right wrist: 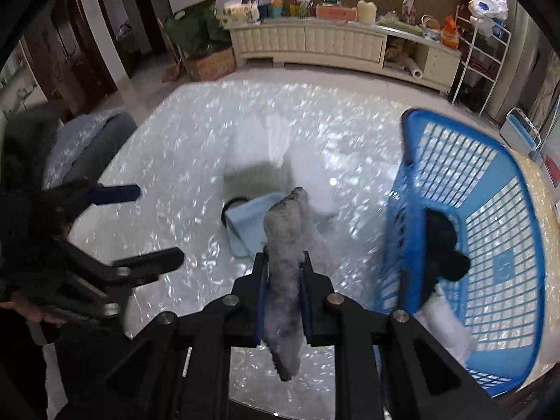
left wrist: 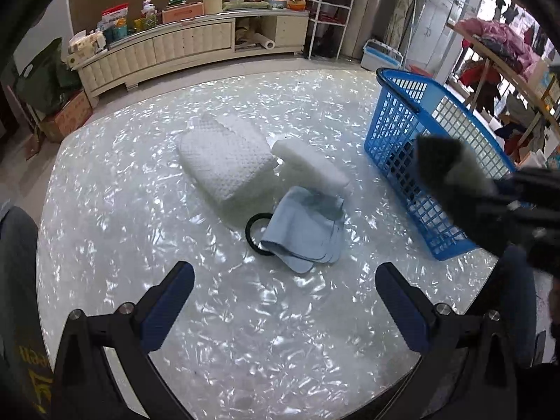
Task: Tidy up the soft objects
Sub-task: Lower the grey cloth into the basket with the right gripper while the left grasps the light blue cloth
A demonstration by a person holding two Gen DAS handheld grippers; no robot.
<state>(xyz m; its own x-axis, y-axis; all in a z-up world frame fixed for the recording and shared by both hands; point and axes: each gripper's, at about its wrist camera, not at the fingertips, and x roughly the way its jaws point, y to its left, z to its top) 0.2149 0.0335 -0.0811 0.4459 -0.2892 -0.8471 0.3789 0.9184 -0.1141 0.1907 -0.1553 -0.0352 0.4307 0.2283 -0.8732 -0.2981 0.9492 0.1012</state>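
One grey fuzzy cloth is pinched between the blue pads of the right gripper, clenched tight on it above the table, its ends sticking out past the jaws on both sides. Just beside it on the right stands the blue basket, which already holds a black soft item and something white. On the tabletop lie a folded light-blue cloth over a black ring, a white foam block and a white textured pillow. The left gripper hovers with jaws spread wide, holding nothing.
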